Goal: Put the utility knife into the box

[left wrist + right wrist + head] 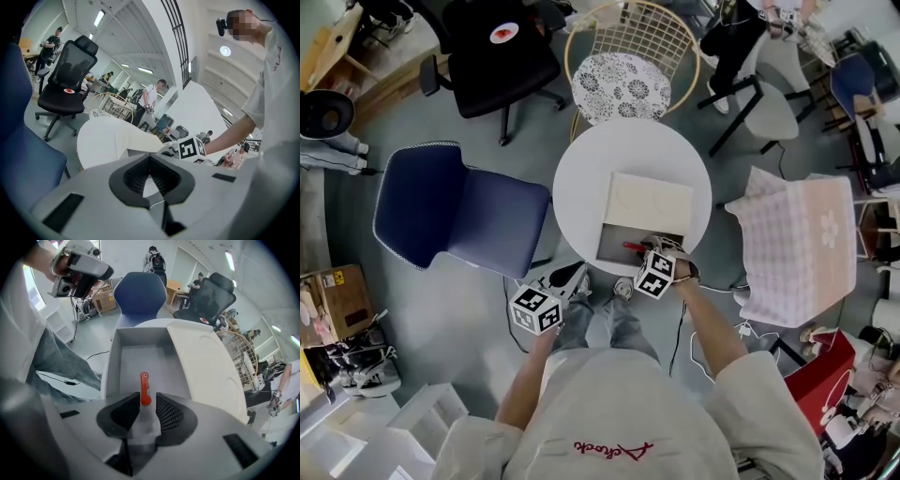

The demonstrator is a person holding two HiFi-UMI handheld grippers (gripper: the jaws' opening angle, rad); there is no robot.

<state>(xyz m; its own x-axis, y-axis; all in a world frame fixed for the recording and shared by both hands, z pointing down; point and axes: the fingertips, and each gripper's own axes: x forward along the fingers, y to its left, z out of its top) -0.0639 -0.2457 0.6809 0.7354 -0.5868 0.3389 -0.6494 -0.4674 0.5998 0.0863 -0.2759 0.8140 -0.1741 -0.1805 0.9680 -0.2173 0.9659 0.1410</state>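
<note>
The right gripper [146, 399] is clenched on the knife [145, 386], whose red end sticks out over the open near part of the box [125, 357]. The box sits at the table's [581, 173] near edge, and the lid [206, 366] covers its far part. The left gripper [150, 160] has its jaws closed on nothing and hangs off the table's near-left edge, well apart from the box.
</note>
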